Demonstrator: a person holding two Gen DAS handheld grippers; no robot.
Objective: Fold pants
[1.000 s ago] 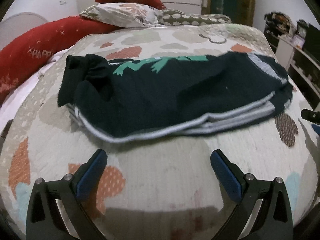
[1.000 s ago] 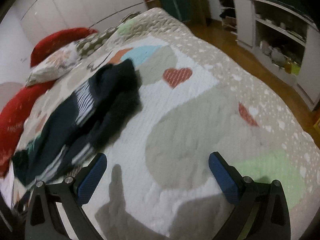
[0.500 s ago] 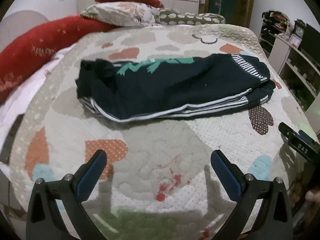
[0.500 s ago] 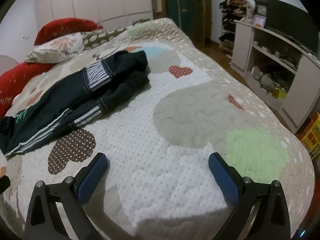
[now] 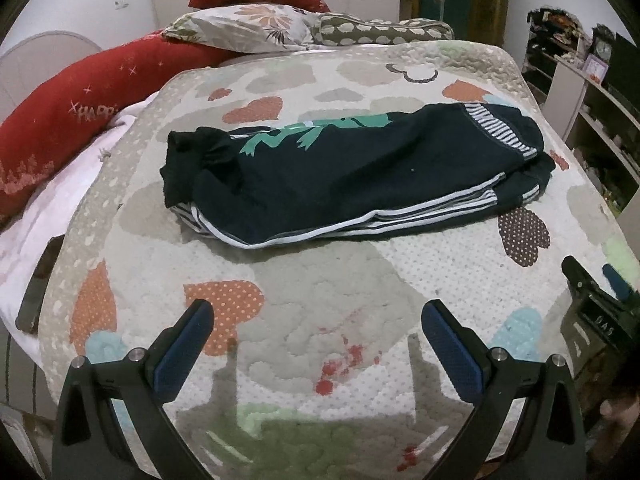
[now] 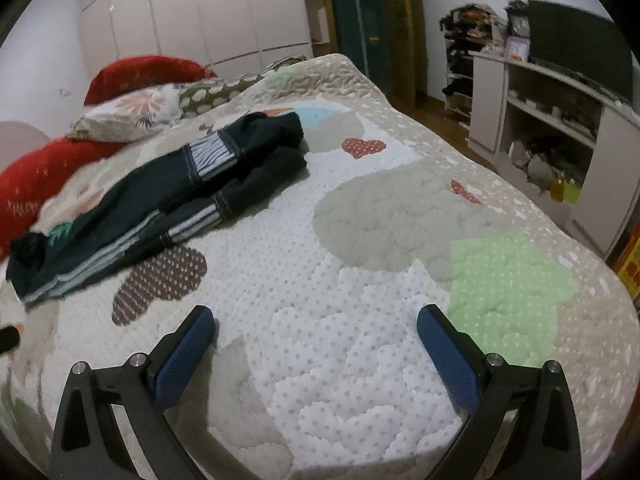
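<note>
Dark navy pants point(image 5: 352, 176) with white side stripes and a green print lie folded lengthwise across the middle of the quilted bed. In the right wrist view the pants point(image 6: 160, 200) stretch to the left. My left gripper point(image 5: 316, 332) hovers open over the quilt, well short of the pants, with nothing between its blue pads. My right gripper point(image 6: 316, 336) is open too, over bare quilt to the right of the pants. The right gripper point(image 5: 600, 300) shows at the right edge of the left wrist view.
The patchwork quilt point(image 5: 320, 280) covers the bed. Red cushions point(image 5: 80, 120) and patterned pillows point(image 5: 256, 28) lie at the head. A shelf unit point(image 6: 560, 120) with clutter stands beside the bed on the right, over a wooden floor.
Both grippers have pulled back and up from the pants, which now look smaller and farther off. The pants lie still on the quilt.
</note>
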